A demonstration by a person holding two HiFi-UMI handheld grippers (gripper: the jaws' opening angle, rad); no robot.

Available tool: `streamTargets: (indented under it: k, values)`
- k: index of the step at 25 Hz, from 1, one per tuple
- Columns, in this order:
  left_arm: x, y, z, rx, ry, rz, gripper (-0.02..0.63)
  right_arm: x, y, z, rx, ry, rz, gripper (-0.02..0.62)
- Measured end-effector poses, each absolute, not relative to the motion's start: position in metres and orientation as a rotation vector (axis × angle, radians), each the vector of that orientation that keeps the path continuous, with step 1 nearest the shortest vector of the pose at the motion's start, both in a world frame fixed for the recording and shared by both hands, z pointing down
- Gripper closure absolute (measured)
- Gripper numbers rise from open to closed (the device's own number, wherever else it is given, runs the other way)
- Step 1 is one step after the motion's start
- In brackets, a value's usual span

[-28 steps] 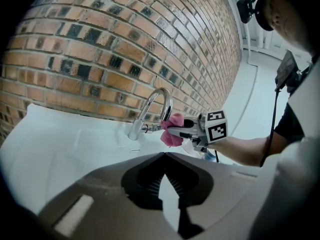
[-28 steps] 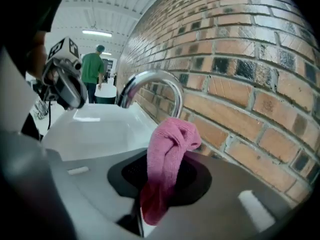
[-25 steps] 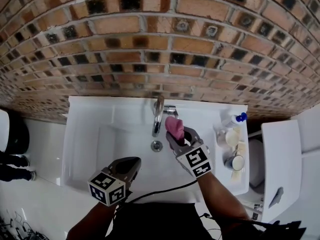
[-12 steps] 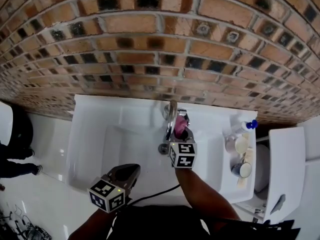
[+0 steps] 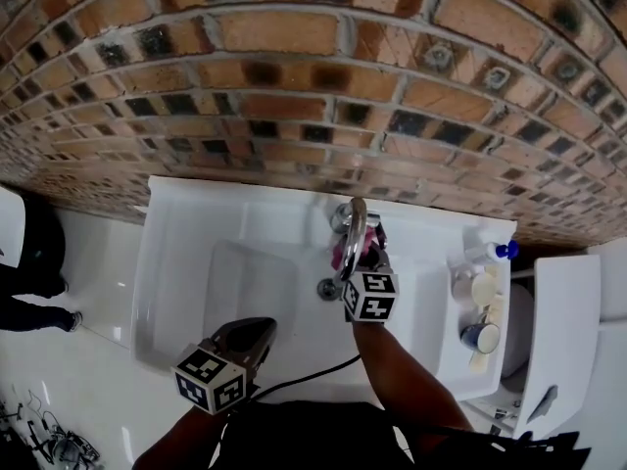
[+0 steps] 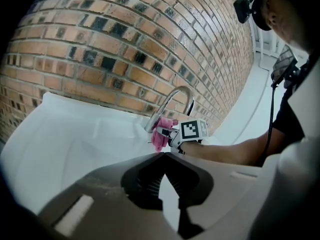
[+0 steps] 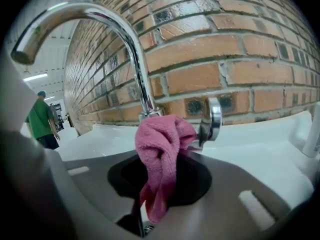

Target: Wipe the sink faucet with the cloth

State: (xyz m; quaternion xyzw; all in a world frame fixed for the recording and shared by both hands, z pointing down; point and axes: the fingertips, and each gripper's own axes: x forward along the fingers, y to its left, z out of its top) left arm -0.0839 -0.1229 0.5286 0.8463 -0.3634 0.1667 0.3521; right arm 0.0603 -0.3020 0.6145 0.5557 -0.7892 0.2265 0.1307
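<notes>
At the faucet's base, the right gripper (image 5: 355, 260) is clamped on the pink cloth (image 7: 162, 144). The cloth's bunched top lies against the chrome faucet (image 7: 131, 44) just beside its handle (image 7: 214, 118), and a tail hangs down between the jaws. The left gripper (image 6: 164, 154) has its jaws together on nothing, near the front rim of the white sink (image 5: 191, 262). A brick wall (image 5: 294, 76) rises behind. Cups (image 5: 480, 333) stand on the sink's right ledge. The right forearm (image 5: 397, 375) reaches straight across the basin.
</notes>
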Motion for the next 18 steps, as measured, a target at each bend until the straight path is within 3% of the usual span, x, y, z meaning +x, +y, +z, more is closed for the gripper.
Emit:
streamTargets:
  k: [7, 18]
  values:
    - [-0.082, -0.12, 0.527, 2.199, -0.928, 0.418, 0.601, 0.068, -0.289, 0.638, 1.515, -2.239, 0.769, 0.508]
    - [-0.091, -0.103, 0.525, 2.191, -0.945, 0.389, 0.602, 0.024, -0.274, 0.663, 1.15, -2.365, 1.284, 0.506]
